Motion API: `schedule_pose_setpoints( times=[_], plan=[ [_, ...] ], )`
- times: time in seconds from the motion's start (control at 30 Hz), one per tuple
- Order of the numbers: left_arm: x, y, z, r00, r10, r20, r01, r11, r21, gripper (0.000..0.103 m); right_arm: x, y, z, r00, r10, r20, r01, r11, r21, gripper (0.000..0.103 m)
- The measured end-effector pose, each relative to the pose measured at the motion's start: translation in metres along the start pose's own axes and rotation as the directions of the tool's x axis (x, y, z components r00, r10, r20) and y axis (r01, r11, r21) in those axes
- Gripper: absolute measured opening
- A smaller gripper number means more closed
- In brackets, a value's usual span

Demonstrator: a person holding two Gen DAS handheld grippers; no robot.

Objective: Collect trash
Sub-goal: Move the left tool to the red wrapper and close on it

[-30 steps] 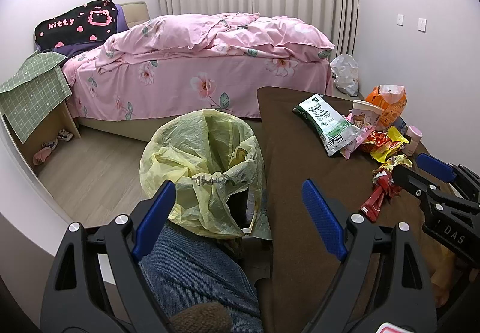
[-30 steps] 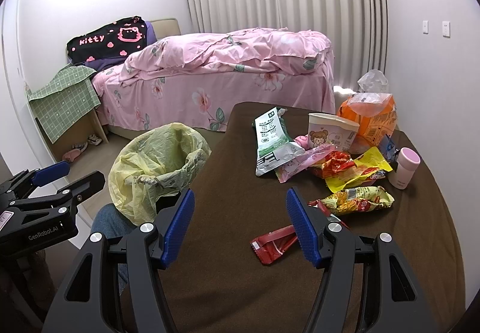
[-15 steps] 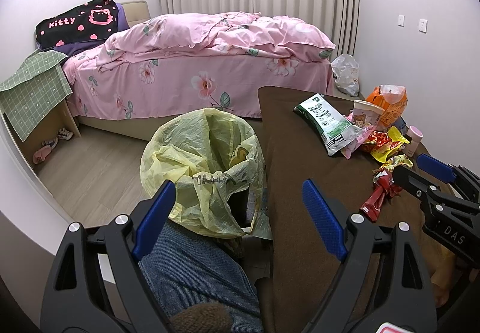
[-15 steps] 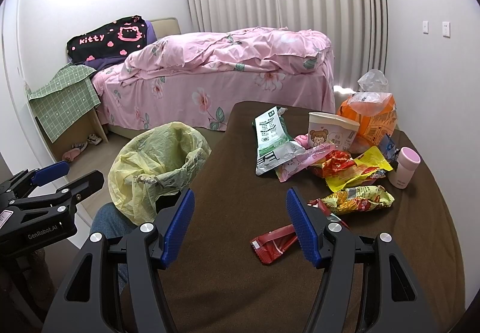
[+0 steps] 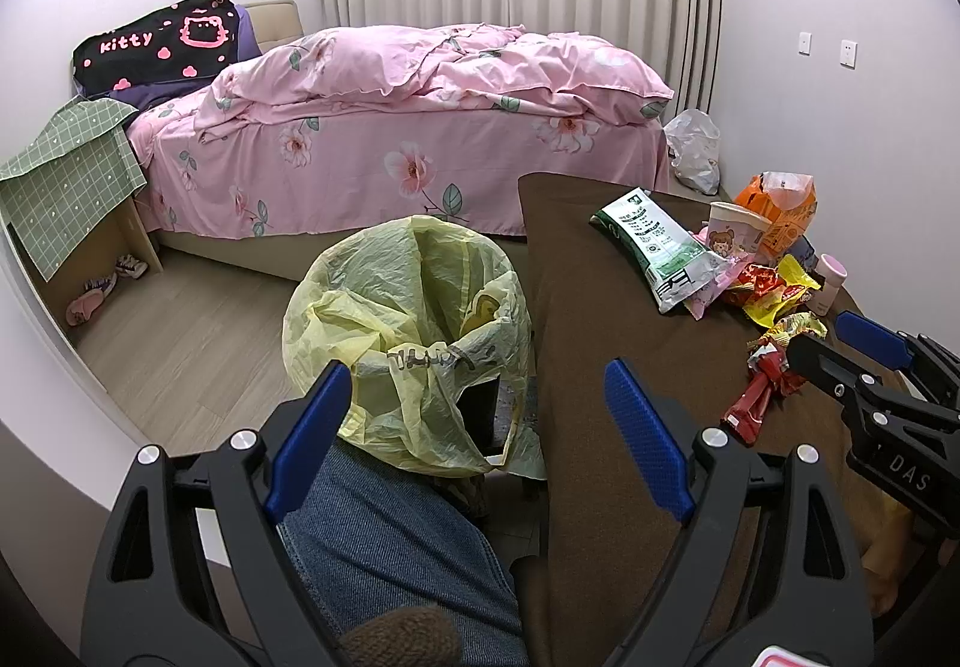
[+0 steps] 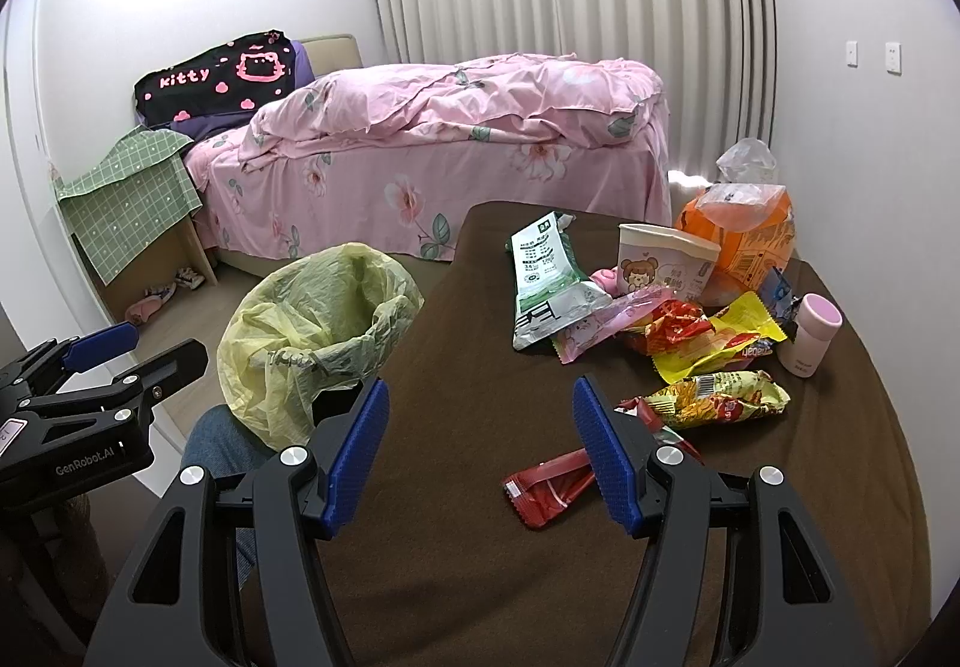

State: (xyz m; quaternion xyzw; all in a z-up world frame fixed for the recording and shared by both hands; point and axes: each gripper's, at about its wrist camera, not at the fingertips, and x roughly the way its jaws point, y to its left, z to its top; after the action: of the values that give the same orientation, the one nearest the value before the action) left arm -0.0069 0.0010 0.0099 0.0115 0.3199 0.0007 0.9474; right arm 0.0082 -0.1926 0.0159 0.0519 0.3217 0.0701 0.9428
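brown cloth covers the table [image 6: 456,577]; crinkled foil wrappers [image 6: 708,400] crowd its right edge; left gripper [image 5: 474,427] and right gripper [image 6: 480,451] both gape.

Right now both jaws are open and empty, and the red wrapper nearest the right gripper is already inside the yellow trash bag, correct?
Not quite. The red wrapper lies on the brown table, just ahead of the right gripper, as the right wrist view shows. The yellow trash bag stands off the table's left edge. Both jaws are open and empty.

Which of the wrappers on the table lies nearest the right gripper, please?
The flat red wrapper, alone at the right gripper; the other wrappers are piled farther back.
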Motion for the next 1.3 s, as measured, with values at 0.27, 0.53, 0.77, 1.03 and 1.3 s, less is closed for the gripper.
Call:
schedule_pose_setpoints(
  times=[0.27, 0.53, 0.77, 1.03, 1.3],
  plan=[
    [0.001, 0.001, -0.001, 1.0, -0.002, -0.002, 0.002, 1.0, -0.001, 0.082, 0.0, -0.003, 0.0, 1.0, -0.014, 0.001, 0.014, 1.0, -0.007, 0.06],
    [0.022, -0.015, -0.001, 0.996, -0.083, -0.015, 0.084, 0.996, 0.031, 0.082, -0.005, -0.069, 0.005, 0.99, -0.139, 0.021, 0.137, 0.987, 0.089, 0.06],
    [0.057, -0.062, 0.002, 0.978, -0.194, -0.074, 0.201, 0.974, 0.107, 0.082, 0.0, -0.133, -0.01, 0.972, -0.233, -0.028, 0.235, 0.958, 0.163, 0.06],
    [0.096, -0.121, 0.009, 0.908, -0.383, -0.168, 0.406, 0.905, 0.132, 0.085, 0.01, -0.186, -0.031, 0.956, -0.281, -0.087, 0.293, 0.932, 0.213, 0.06],
    [0.138, -0.181, 0.005, 0.831, -0.444, -0.335, 0.511, 0.847, 0.146, 0.085, 0.018, -0.226, -0.049, 0.943, -0.299, -0.143, 0.325, 0.921, 0.217, 0.06]
  ],
)
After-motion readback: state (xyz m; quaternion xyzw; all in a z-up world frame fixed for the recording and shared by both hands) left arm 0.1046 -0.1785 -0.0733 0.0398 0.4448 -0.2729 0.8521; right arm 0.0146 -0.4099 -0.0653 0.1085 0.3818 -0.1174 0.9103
